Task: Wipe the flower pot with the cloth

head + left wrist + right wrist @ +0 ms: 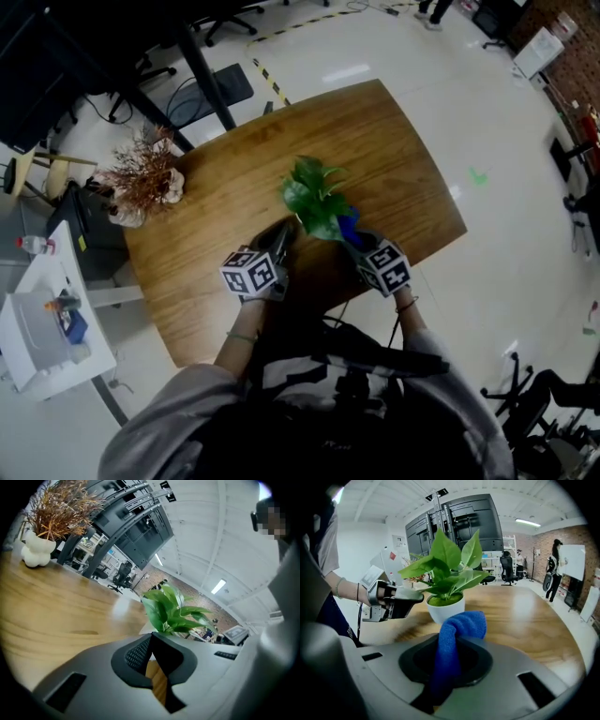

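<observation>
Right gripper (453,645) clamped on blue cloth (461,623). White flower pot (446,610) upright on table (525,616), straight ahead, just beyond cloth's folded tip (contact unclear). Left gripper (152,645) closed, empty, close beside pot's left flank.

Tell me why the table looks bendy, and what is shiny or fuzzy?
Head view: the wide lens bows the table edges, and light glares off the floor. Left gripper view: a pale shine lies on the table. Right gripper view: the left gripper looks a bit smeared, while the blue cloth is sharp.
</observation>
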### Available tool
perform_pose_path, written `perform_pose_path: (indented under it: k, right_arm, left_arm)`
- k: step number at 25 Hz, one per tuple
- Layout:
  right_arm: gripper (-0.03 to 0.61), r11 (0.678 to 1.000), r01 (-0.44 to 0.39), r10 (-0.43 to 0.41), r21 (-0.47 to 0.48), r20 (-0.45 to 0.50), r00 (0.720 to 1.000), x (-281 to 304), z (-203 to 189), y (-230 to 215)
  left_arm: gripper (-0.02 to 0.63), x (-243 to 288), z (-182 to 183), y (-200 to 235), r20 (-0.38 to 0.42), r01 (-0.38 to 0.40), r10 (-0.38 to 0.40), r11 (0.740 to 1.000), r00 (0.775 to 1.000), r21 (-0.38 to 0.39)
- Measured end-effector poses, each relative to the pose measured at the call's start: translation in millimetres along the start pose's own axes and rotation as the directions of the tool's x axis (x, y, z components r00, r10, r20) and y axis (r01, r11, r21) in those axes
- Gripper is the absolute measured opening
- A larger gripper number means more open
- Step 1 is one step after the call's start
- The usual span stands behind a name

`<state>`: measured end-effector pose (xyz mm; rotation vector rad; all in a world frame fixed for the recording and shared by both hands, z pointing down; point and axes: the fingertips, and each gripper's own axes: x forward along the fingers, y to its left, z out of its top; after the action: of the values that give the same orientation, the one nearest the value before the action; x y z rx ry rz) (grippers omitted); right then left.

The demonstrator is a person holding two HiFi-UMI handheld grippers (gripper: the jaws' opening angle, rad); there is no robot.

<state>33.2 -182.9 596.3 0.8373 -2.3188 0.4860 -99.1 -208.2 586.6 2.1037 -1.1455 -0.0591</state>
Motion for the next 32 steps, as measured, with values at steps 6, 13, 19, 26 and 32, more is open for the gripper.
perform_pose_path:
  k: [6,13,19,26,32]
  right_arm:
    - [0.06,0.998,0.039,-0.036,-0.05,0.046,0.998,0.3,37.8,-36.5]
    - [0.06,0.999,0.002,0.0,-0.044,0.054,0.999,14.1,49.8,-29.3]
    - [0.06,0.999,-0.036,0.036,0.007,0.044,0.998,24.9,36.7,-2.9]
    - [0.06,0.995,-0.099,0.099,0.006,0.0,0.995,45.1,20.5,34.7]
    - [0.06,0.992,-0.127,0.128,0.014,-0.032,0.991,56.6,13.9,49.6]
  left_arm:
    - [0.005,10.4,-24.2,-22.9,-0.085,0.058,-0.055,0.998,0.995,0.039]
    - [0.005,21.2,-30.1,-36.8,-0.105,0.1,-0.094,0.994,0.99,0.051]
    - [0.005,10.2,-13.1,-8.8,-0.043,0.039,-0.038,0.999,0.998,0.023]
    - [0.005,10.1,21.6,25.4,0.067,-0.024,0.025,1.0,0.997,-0.018]
    - [0.005,19.3,35.6,35.9,0.095,-0.034,0.035,0.999,0.995,-0.017]
